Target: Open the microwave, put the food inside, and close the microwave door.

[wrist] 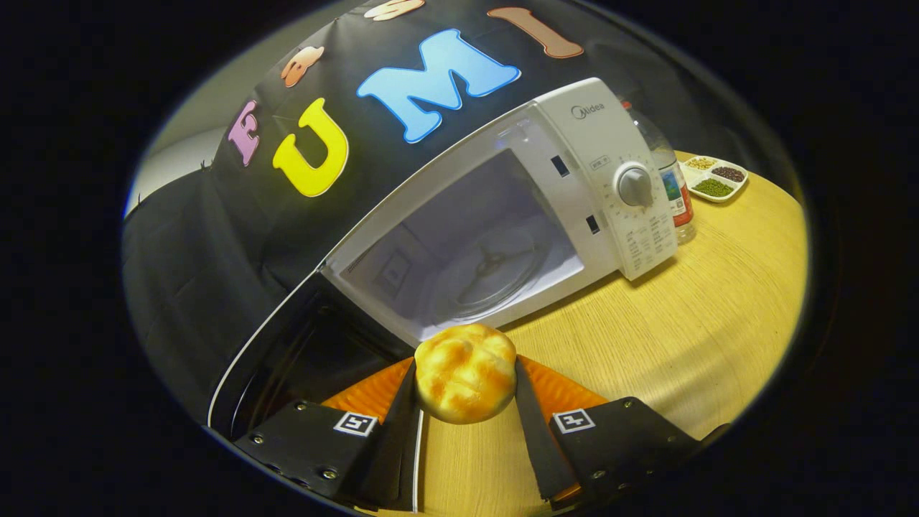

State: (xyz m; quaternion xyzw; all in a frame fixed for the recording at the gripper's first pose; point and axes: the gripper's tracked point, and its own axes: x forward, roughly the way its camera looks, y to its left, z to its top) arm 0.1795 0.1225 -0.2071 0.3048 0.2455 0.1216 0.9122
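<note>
A handheld gripper pinches a round golden bun between its two fingers, both pressed against the bun's sides. Just beyond it, a white microwave sits on a wooden table, its door swung wide open to the left and the glass turntable bare inside. The loading step appears under way — next, the bun likely needs carrying forward over the sill onto the turntable, then releasing.

Wooden table fills lower right of frame. Plastic bottle stands upright at upper right, and just past it sits divided tray with beans, three compartments.
</note>
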